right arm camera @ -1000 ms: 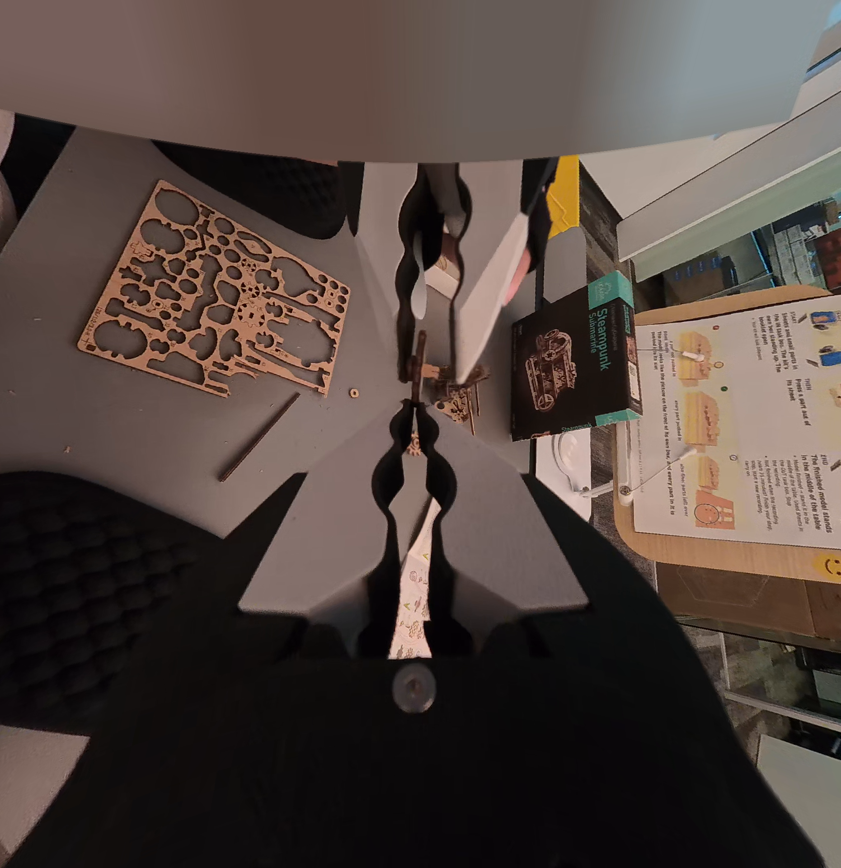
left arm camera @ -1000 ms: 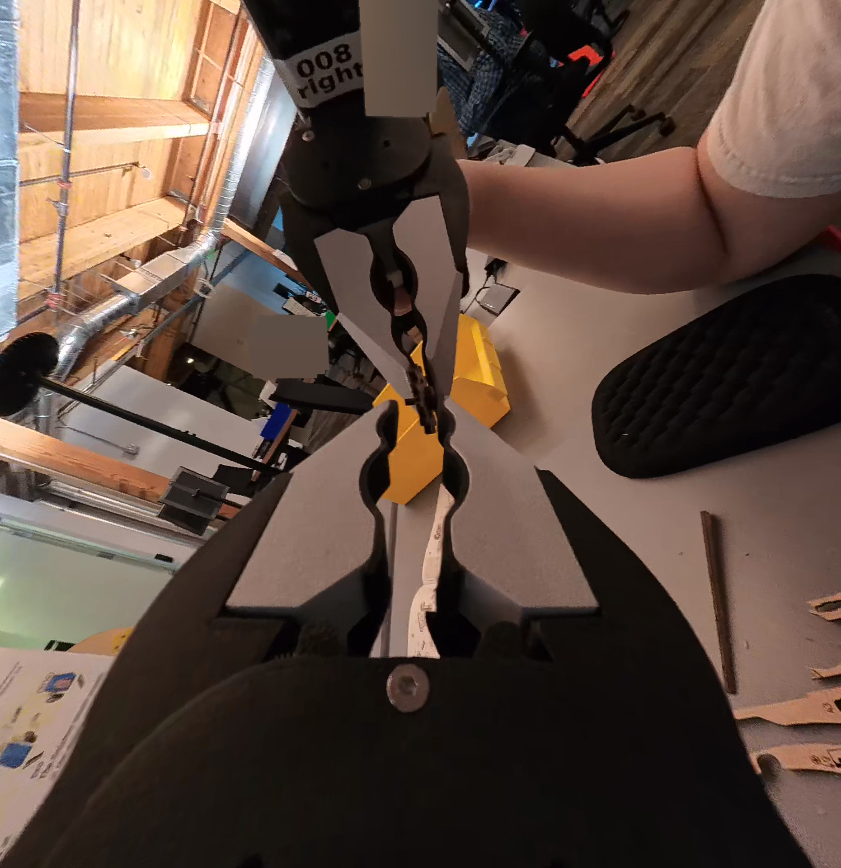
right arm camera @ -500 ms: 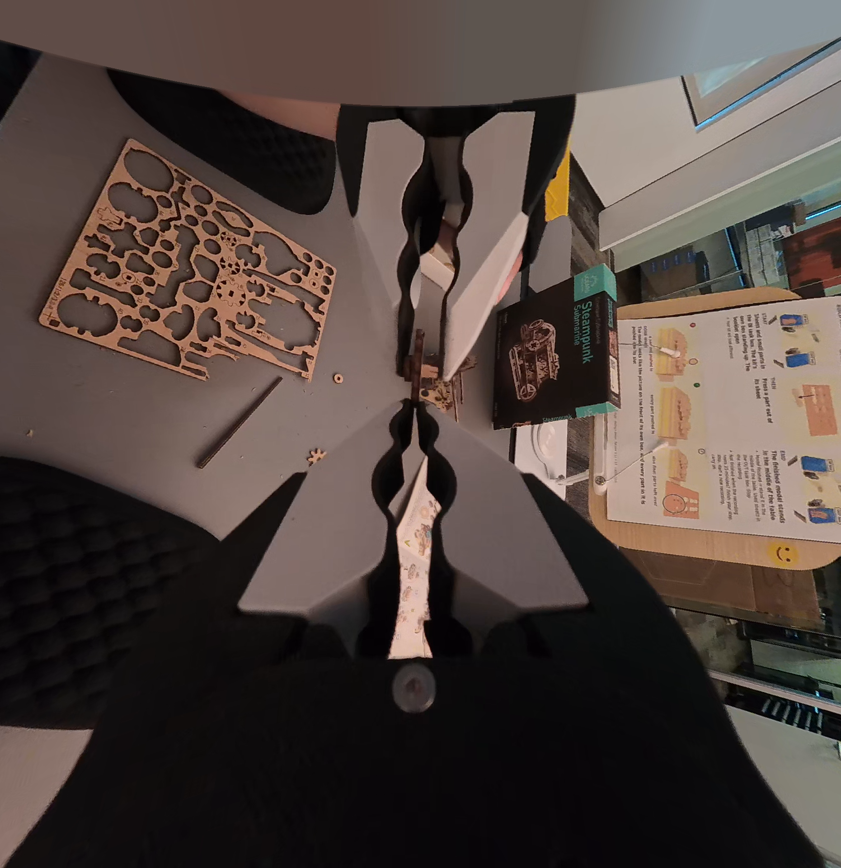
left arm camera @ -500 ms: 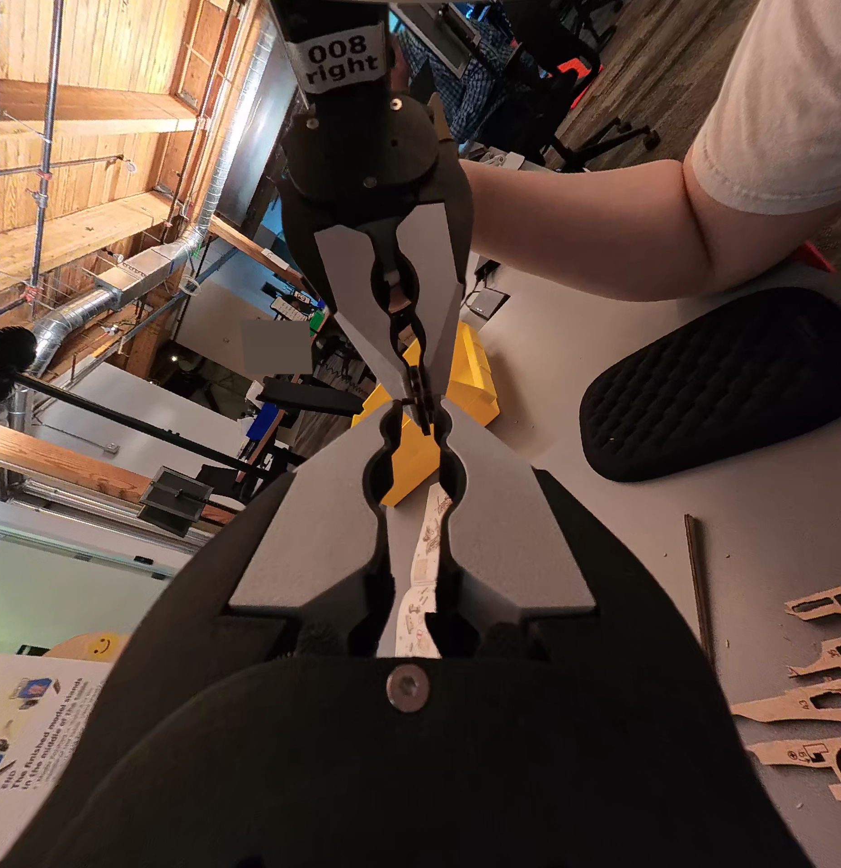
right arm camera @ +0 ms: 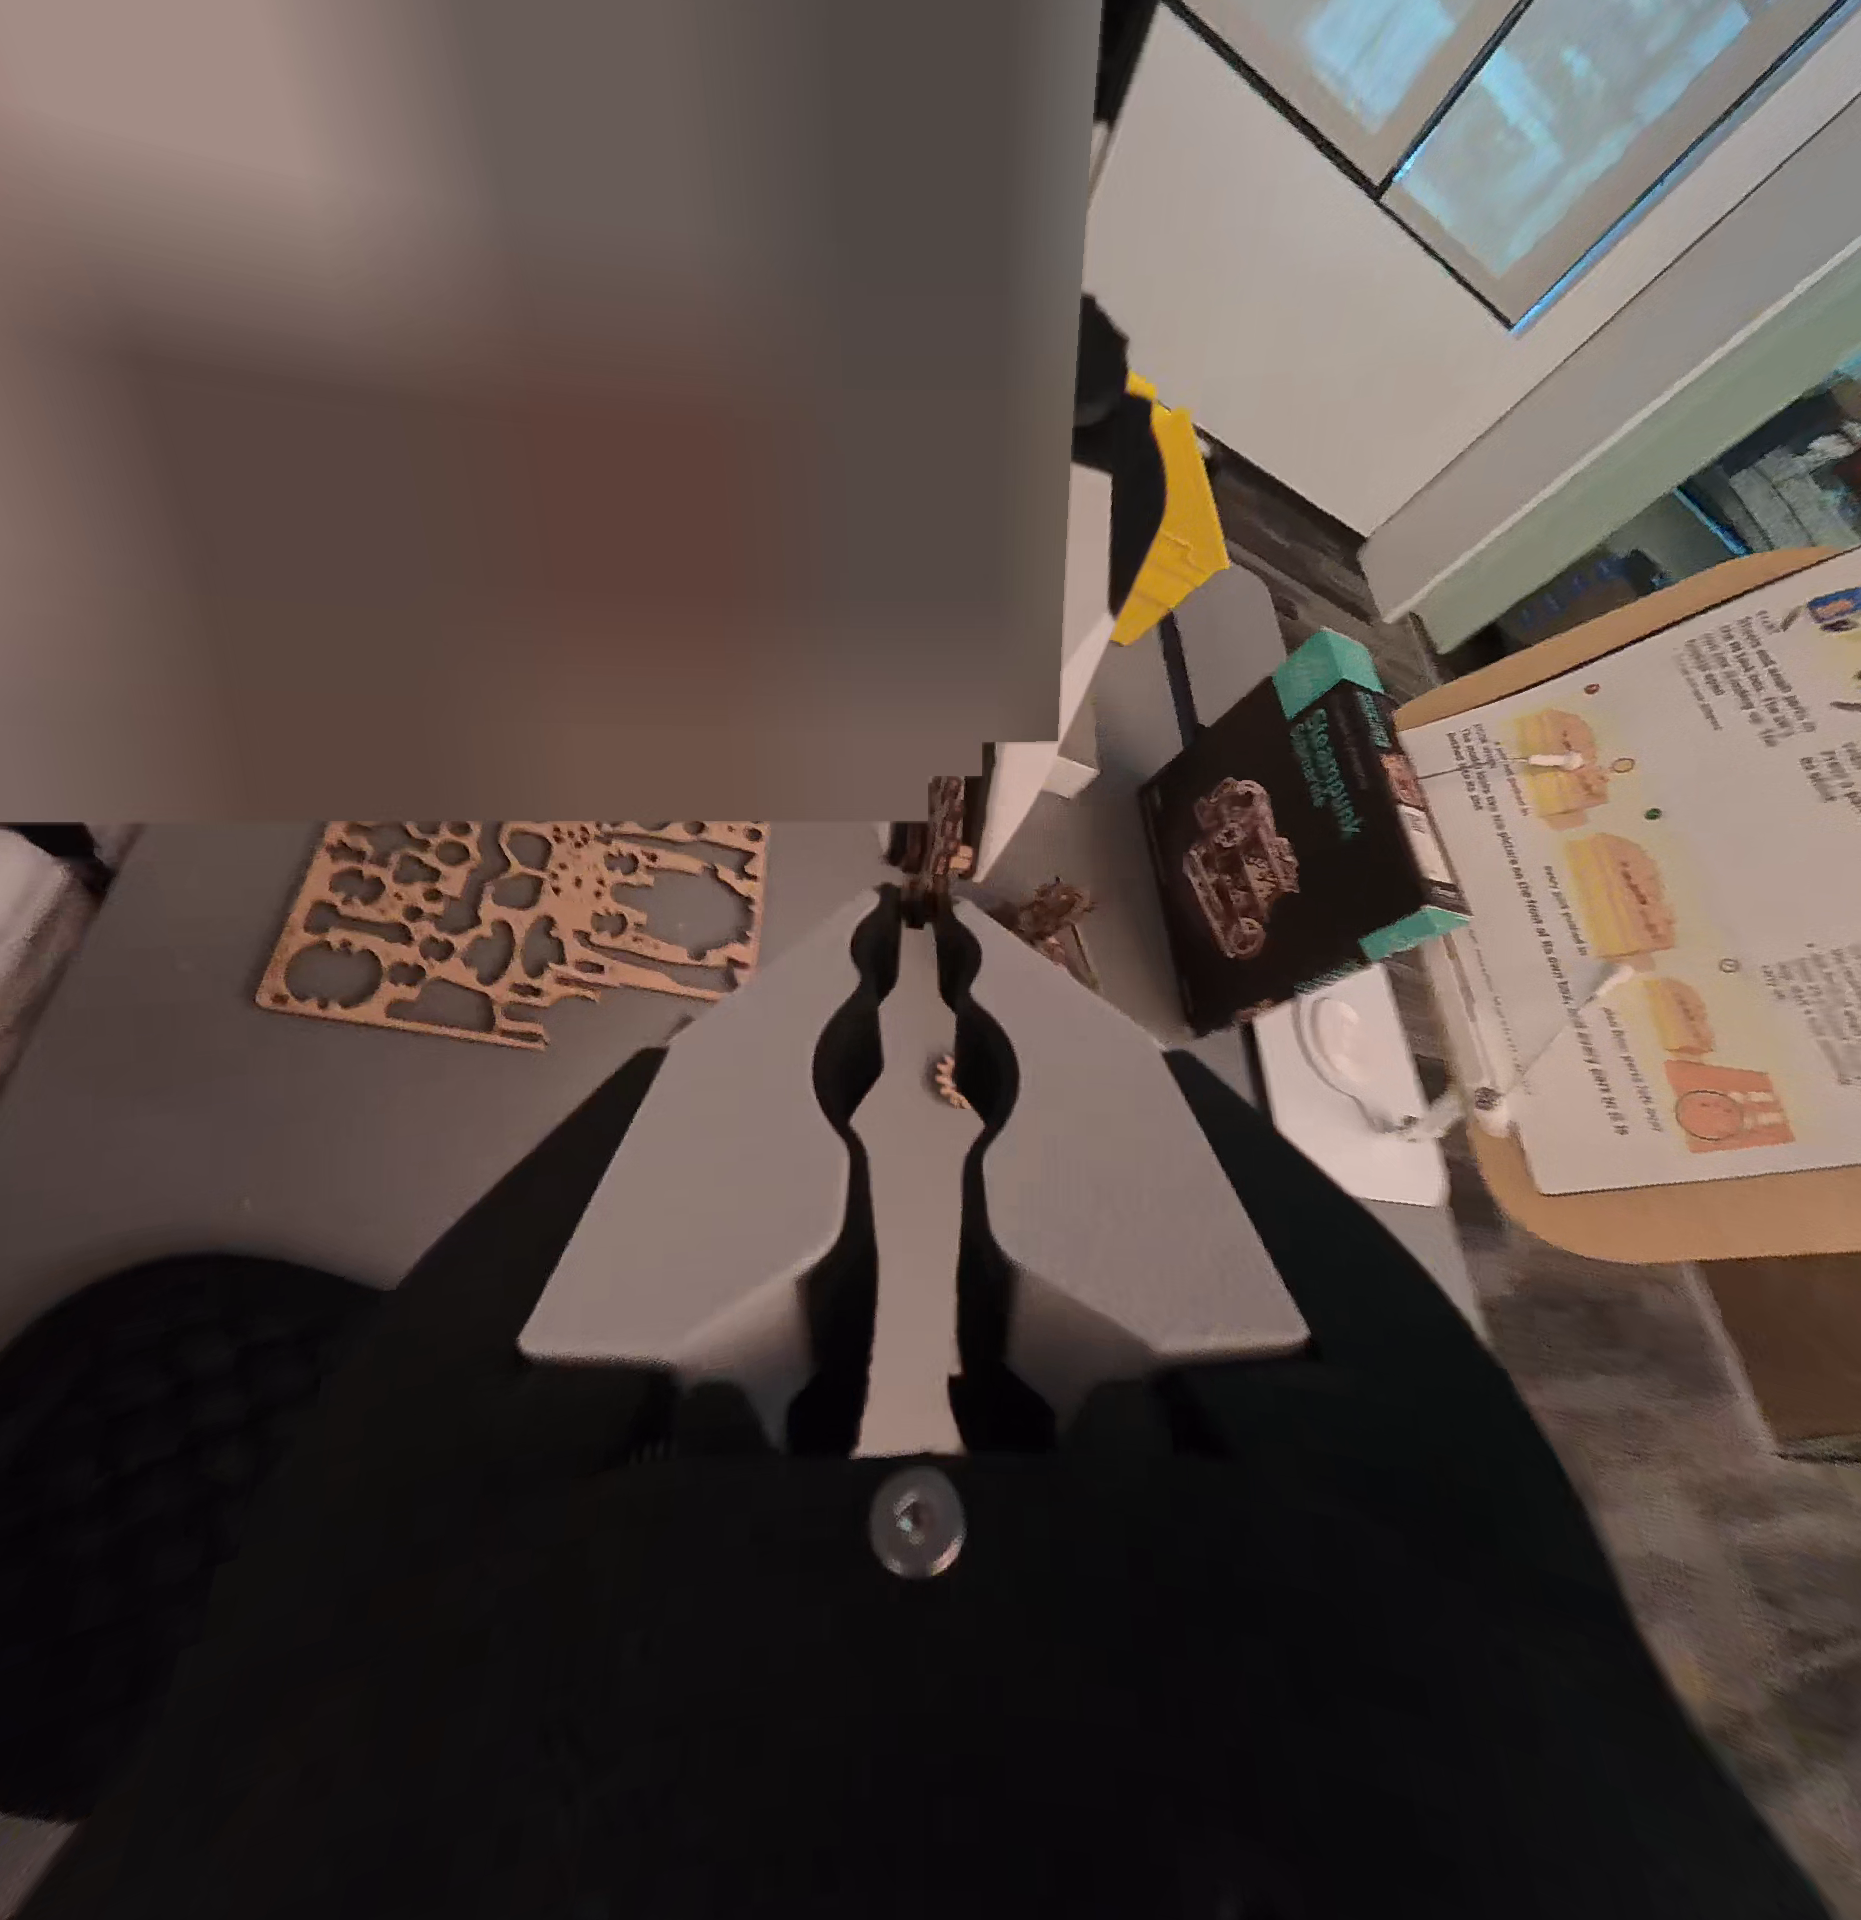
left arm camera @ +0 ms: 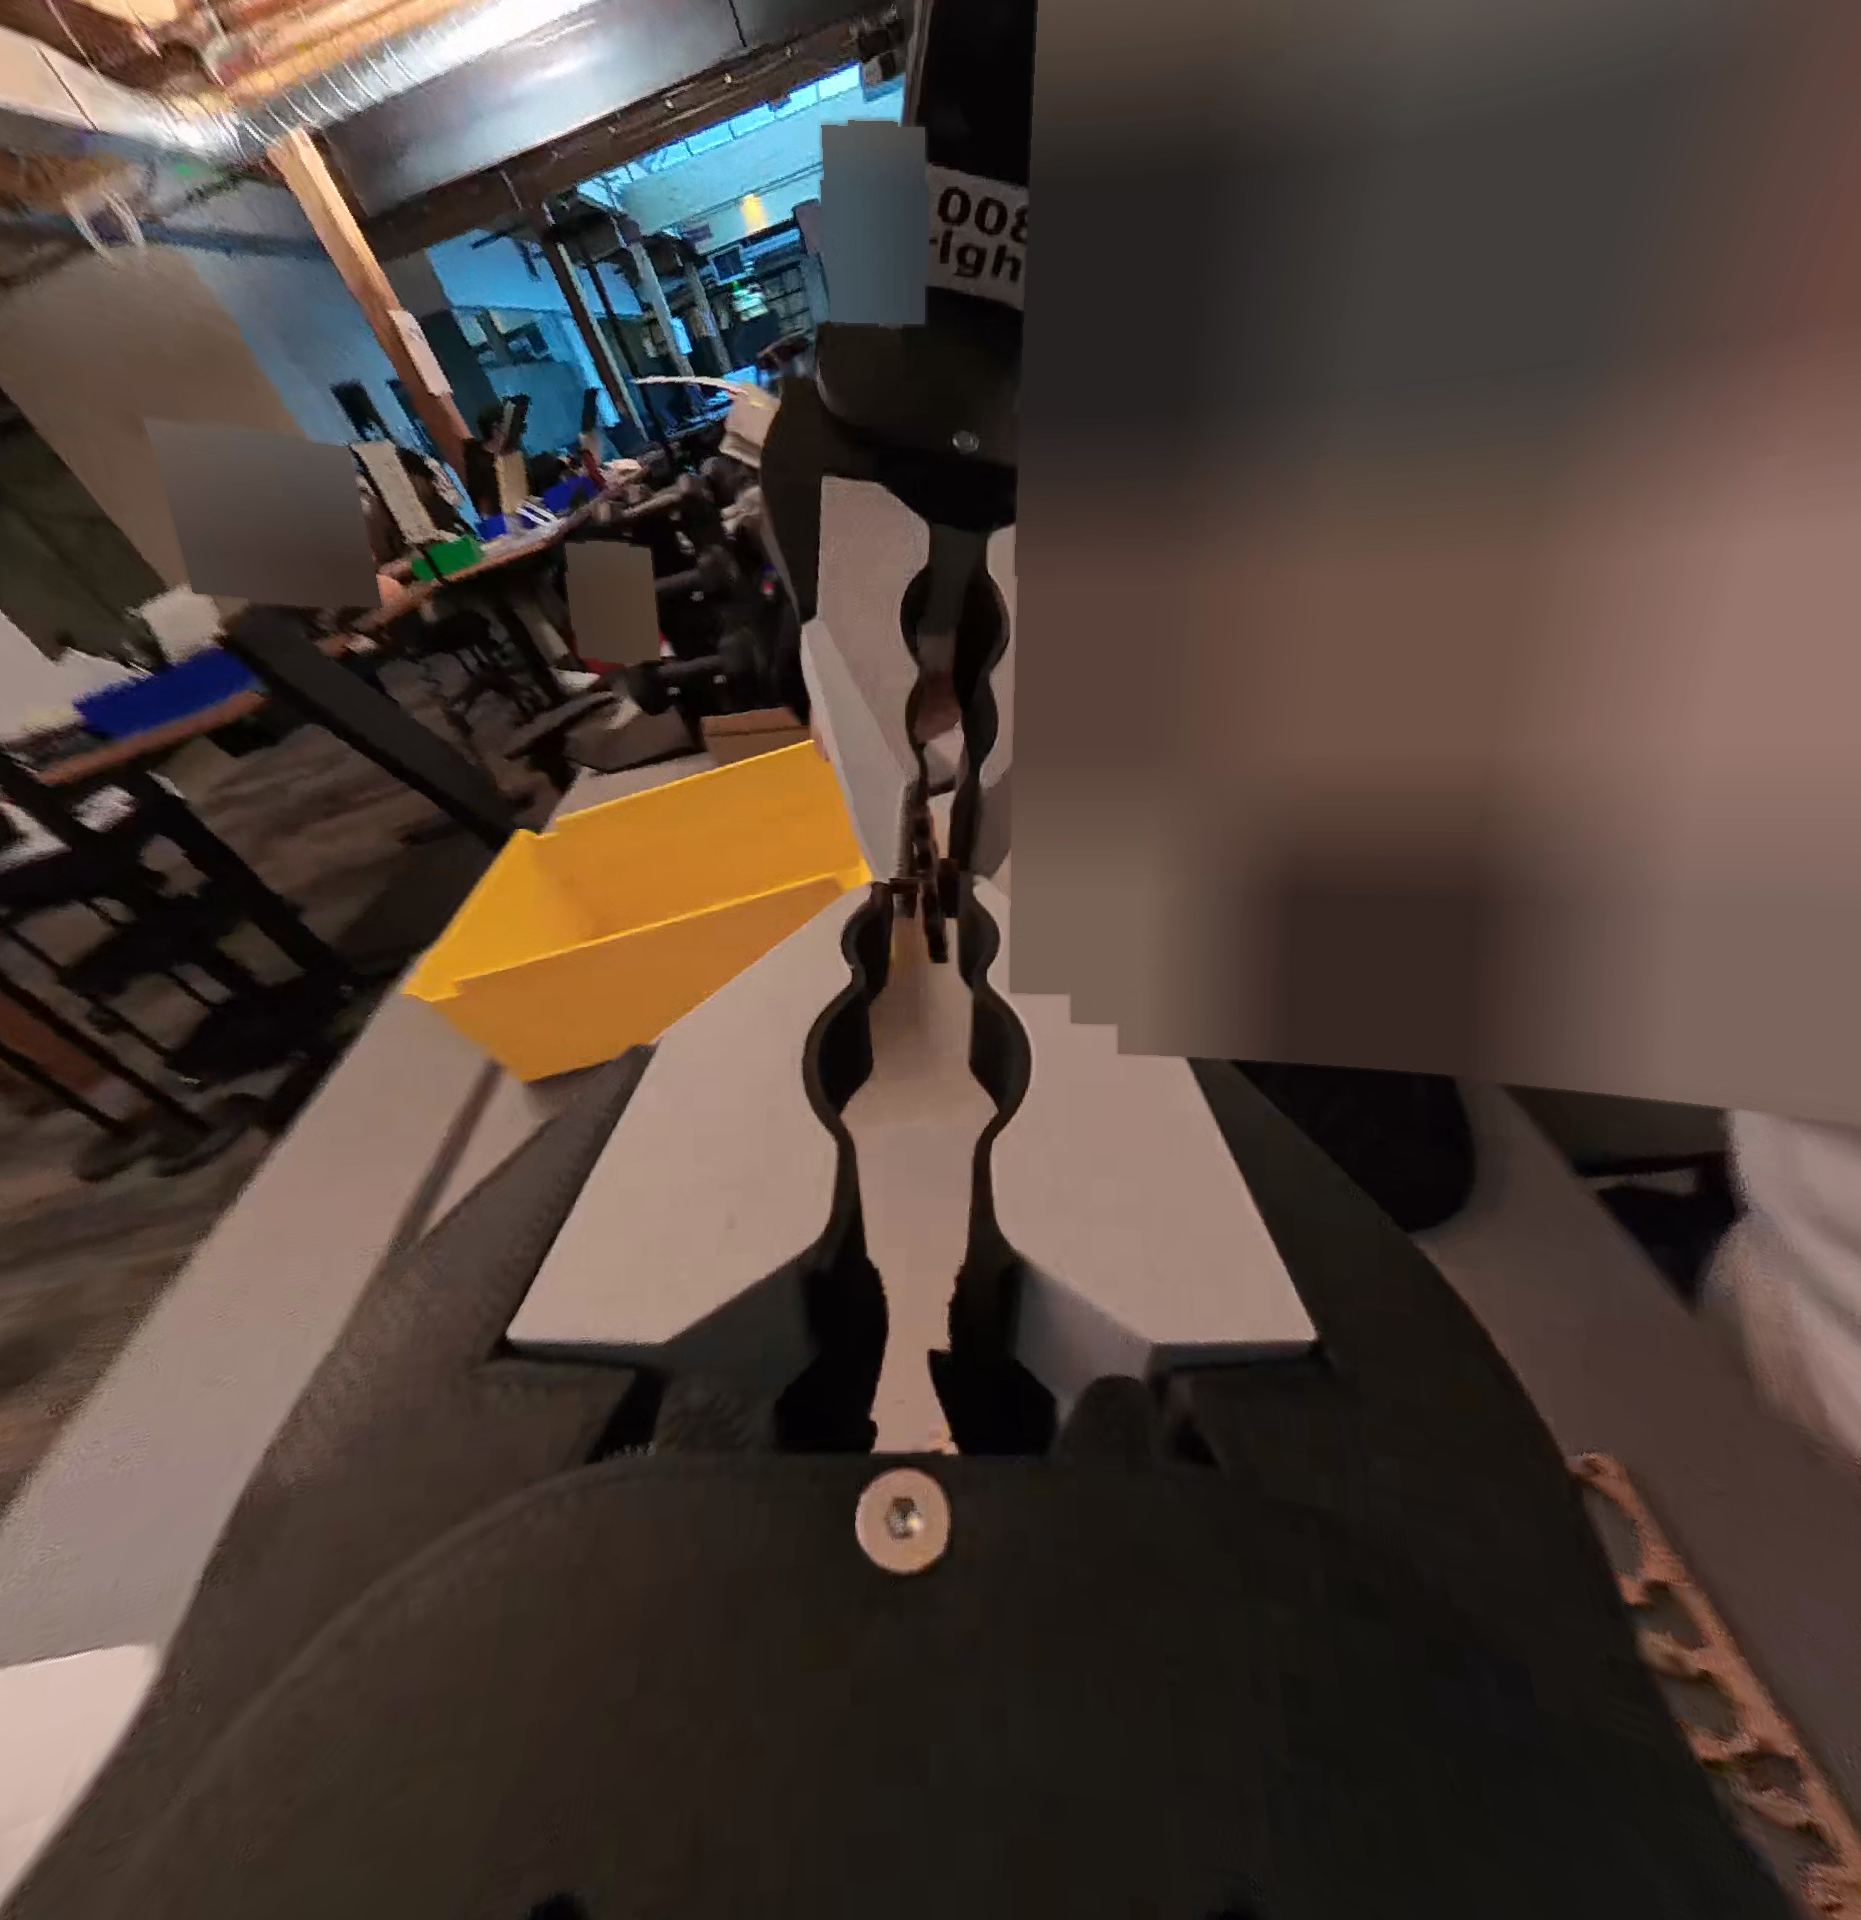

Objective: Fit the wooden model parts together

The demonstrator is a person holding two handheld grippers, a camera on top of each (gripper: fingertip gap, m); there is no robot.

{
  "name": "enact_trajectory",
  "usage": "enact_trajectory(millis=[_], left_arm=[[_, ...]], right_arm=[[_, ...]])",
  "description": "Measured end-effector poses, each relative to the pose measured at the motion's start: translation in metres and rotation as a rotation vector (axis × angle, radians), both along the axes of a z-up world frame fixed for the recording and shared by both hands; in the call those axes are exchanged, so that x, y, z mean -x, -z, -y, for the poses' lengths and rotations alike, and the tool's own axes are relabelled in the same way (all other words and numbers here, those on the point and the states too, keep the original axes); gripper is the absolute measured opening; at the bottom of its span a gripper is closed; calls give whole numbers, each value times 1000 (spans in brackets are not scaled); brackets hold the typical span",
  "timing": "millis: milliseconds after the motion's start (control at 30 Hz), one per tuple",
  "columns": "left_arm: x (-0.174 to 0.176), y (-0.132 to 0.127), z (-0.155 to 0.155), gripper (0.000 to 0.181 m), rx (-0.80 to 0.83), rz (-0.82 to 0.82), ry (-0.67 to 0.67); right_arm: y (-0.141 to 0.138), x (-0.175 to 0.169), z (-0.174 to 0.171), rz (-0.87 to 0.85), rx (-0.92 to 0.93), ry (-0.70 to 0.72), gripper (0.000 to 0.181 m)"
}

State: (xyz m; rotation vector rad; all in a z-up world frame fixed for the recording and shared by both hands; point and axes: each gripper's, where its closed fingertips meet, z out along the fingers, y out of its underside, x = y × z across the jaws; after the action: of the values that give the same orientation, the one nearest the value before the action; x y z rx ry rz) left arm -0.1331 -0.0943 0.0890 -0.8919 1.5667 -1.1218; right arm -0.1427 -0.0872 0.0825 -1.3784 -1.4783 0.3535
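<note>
My two grippers meet tip to tip above the grey table [right arm camera: 178, 1091]. In the left wrist view my left gripper [left arm camera: 918, 906] is shut on a small dark wooden part [left arm camera: 924, 902]. The right gripper [left arm camera: 934, 831] comes down from above and pinches the same cluster of parts. In the right wrist view my right gripper [right arm camera: 915, 902] is shut on a small wooden part [right arm camera: 918, 910]. That part joins a brown wooden piece [right arm camera: 945, 836] held at the left gripper's white finger [right arm camera: 1019, 821]. A blurred patch hides the rest of the left gripper. I cannot see how the parts join.
A punched-out wooden sheet [right arm camera: 521, 925] lies far left, and a small loose gear [right arm camera: 947, 1081] and a partly built model [right arm camera: 1051, 920] lie near the tips. A black box [right arm camera: 1300, 842], an instruction sheet [right arm camera: 1684, 883], a yellow bin [left arm camera: 635, 935] and a black pad [right arm camera: 126, 1455] surround them. Both grippers' tips are close together, under 4 cm apart.
Both grippers have swung together, still tip to tip on the parts. The views have tilted, and the left wrist view now faces the room and the yellow bin more level.
</note>
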Motion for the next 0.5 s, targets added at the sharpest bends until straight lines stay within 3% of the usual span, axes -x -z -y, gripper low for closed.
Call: enact_trajectory(millis=[167,333,433,500], left_arm=[[2,-10,4,8,175,16,71],[10,-20,-3,5,257,46,85],[9,-19,-4,19,273,41,74],[6,-19,-6,17,298,36,62]], right_arm=[[-9,2,5,-146,237,-39,0],[-18,-2,3,-253,351,-37,0],[-16,-2,2,-268,414,-39,0],[-13,-1,1,-269,450,-35,0]])
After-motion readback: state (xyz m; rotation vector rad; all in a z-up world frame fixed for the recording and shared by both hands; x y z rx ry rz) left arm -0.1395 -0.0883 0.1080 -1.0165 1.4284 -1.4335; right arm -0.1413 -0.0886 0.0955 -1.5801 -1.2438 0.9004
